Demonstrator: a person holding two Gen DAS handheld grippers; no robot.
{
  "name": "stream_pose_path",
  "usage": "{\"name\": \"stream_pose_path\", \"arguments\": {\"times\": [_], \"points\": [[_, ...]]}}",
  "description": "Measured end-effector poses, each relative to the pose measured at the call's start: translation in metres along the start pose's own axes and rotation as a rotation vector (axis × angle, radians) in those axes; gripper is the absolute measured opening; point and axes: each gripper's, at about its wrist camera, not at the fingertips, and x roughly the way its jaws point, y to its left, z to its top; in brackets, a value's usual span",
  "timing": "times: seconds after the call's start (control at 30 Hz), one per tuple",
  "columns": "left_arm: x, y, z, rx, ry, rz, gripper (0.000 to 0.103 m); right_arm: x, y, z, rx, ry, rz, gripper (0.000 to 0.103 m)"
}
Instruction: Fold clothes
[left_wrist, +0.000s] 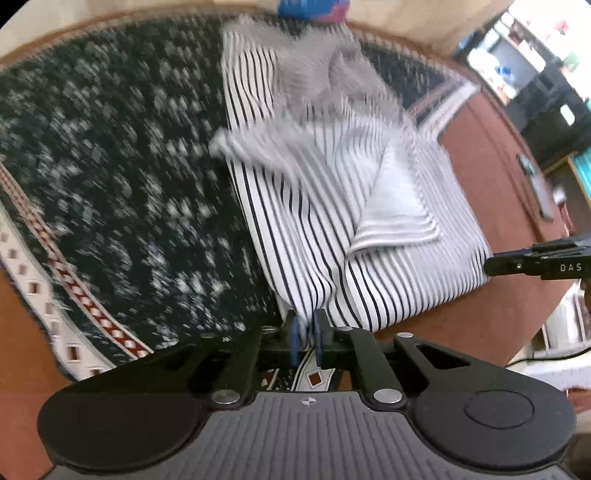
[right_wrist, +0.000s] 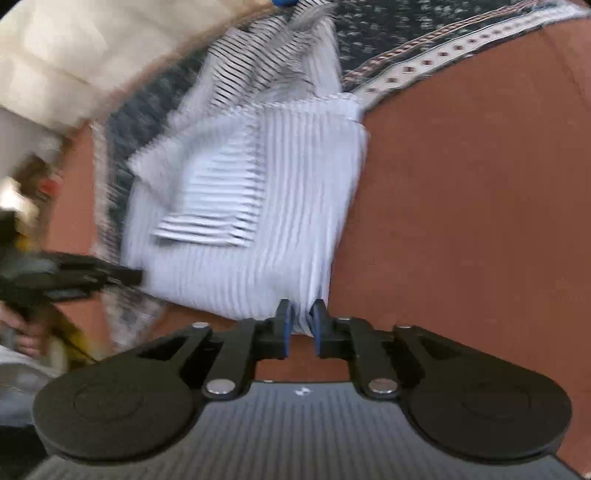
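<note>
While both views are smeared by motion, the left claw (left_wrist: 306, 334) can be seen pointing steeply down, its blue pads (left_wrist: 293, 341) narrowly apart with the near hem of the white shirt with thin dark stripes (left_wrist: 295, 229) bunched between them; whether they truly pinch it is hard to tell. That shirt lies partly folded on a dark speckled cloth with a red-and-white diamond border (left_wrist: 110, 177), which covers much of the reddish-brown bench (left_wrist: 480, 147), and reaches past the cloth's edge onto bare bench. In the right wrist view the right claw (right_wrist: 300, 325), also tipped steeply down, has its jaws drawn in on a gathered corner of the shirt (right_wrist: 280, 229) over bare bench (right_wrist: 461, 221). At that view's left edge, fingers (right_wrist: 26, 339) holding the other tool are cut off and blurred.
</note>
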Motion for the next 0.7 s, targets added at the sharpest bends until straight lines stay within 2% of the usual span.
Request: {"name": "stream_pose_path", "arguments": {"times": [0.1, 0.2, 0.27, 0.37, 0.57, 0.6, 0.63, 0.7], "points": [[-0.026, -0.001, 0.013, 0.011, -0.093, 0.036, 0.032, -0.029, 0.006, 0.011, -0.023, -0.13, 0.0, 0.018], [-0.022, -0.003, 0.036, 0.011, -0.141, 0.034, 0.039, -0.039, 0.022, 0.037, -0.096, -0.211, 0.066, 0.021], [-0.008, -0.007, 0.052, 0.018, -0.143, 0.043, 0.039, -0.02, 0.035, 0.057, -0.142, -0.2, 0.074, 0.021], [0.01, -0.01, 0.068, 0.039, -0.134, 0.044, 0.04, 0.014, 0.04, 0.08, -0.187, -0.159, 0.037, 0.024], [0.037, -0.007, 0.08, 0.025, -0.103, 0.035, 0.041, 0.039, 0.042, 0.093, -0.192, -0.118, 0.031, 0.025], [0.04, -0.006, 0.083, 0.024, -0.097, 0.021, 0.036, 0.04, 0.041, 0.093, -0.19, -0.111, 0.031, 0.026], [0.041, -0.007, 0.084, 0.023, -0.095, 0.014, 0.01, 0.042, 0.04, 0.094, -0.189, -0.102, 0.034, 0.026], [0.042, -0.007, 0.087, 0.033, -0.097, -0.004, 0.004, 0.045, 0.038, 0.096, -0.187, -0.065, 0.086, 0.022]]}}
